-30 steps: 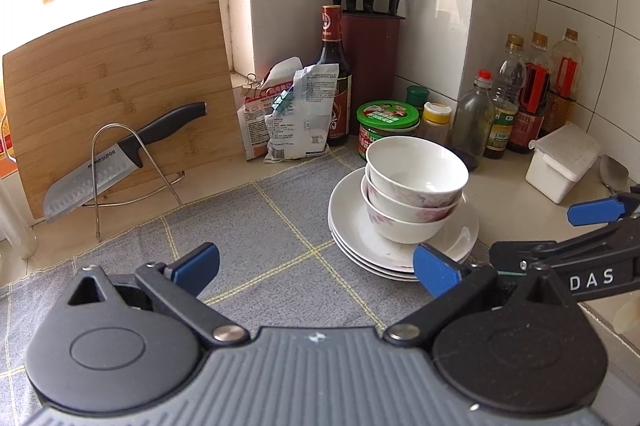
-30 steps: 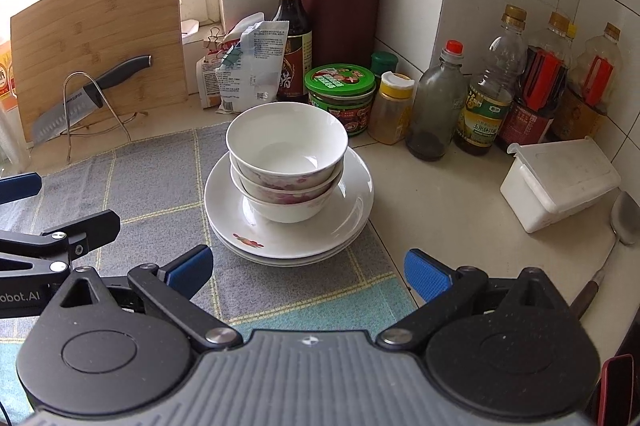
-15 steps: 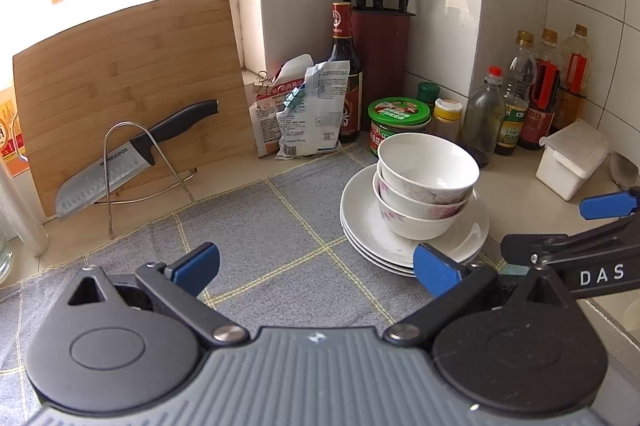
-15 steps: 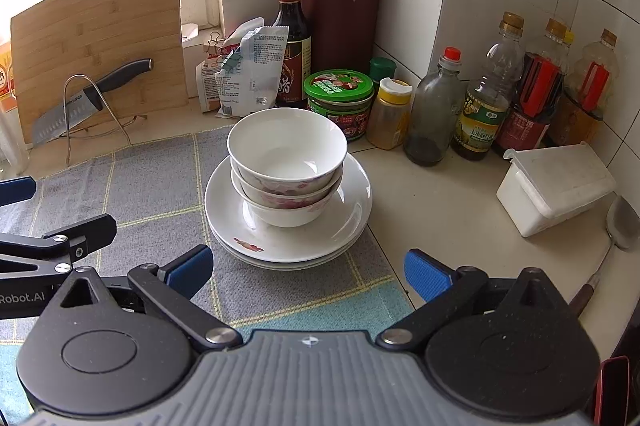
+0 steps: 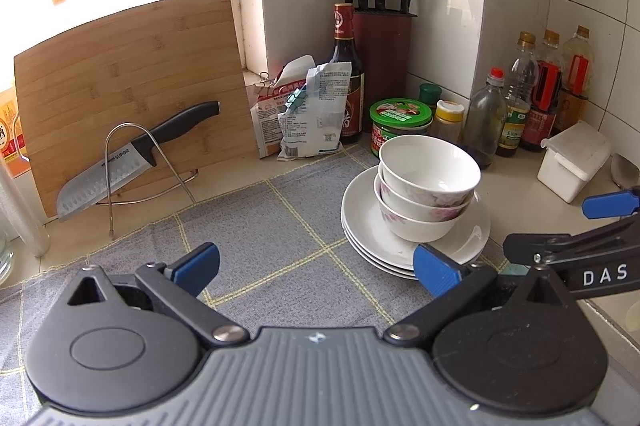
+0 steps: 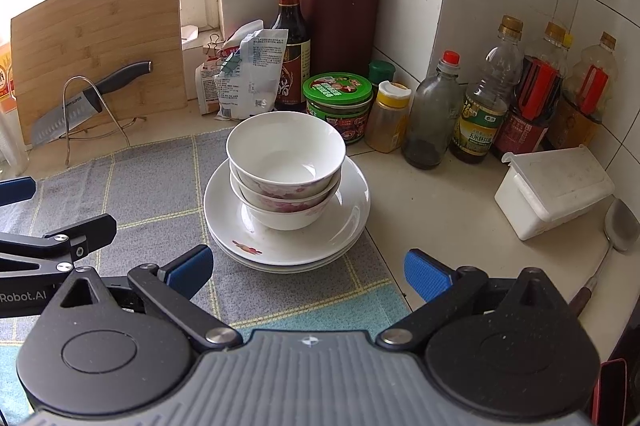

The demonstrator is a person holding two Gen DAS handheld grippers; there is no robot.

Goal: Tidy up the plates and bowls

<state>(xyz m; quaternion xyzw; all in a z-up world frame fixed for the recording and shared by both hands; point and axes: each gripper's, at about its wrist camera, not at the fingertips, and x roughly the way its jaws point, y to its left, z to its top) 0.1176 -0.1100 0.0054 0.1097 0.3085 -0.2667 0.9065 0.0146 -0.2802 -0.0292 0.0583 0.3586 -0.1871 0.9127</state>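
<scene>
On a tiled kitchen counter, two white bowls [image 6: 286, 162] sit nested one inside the other on a stack of white plates [image 6: 352, 210], which rests on the right part of a grey checked cloth [image 6: 152, 186] near the corner of the wall. The right gripper [image 6: 308, 272] hangs just in front of the stack, its blue-padded fingers [image 6: 188, 268] spread wide and holding nothing; the plates lie ahead of the gap between them, untouched. The left gripper [image 5: 316, 266] hovers over the cloth to the left of the stack, likewise wide open and empty, its right finger pad [image 5: 436, 270] overlapping the plate rim in its own view, though contact cannot be judged. Behind the dishes stand a green-lidded jar [image 6: 338, 106], a dark sauce bottle [image 6: 290, 42], a maroon knife block [image 6: 340, 22] and a row of oil and vinegar bottles [image 6: 480, 106]. A wooden cutting board [image 5: 132, 86] leans by the window with a knife [image 5: 128, 158] propped on a wire stand. A white lidded box [image 6: 554, 190] and a metal ladle [image 6: 618, 226] lie at far right.
</scene>
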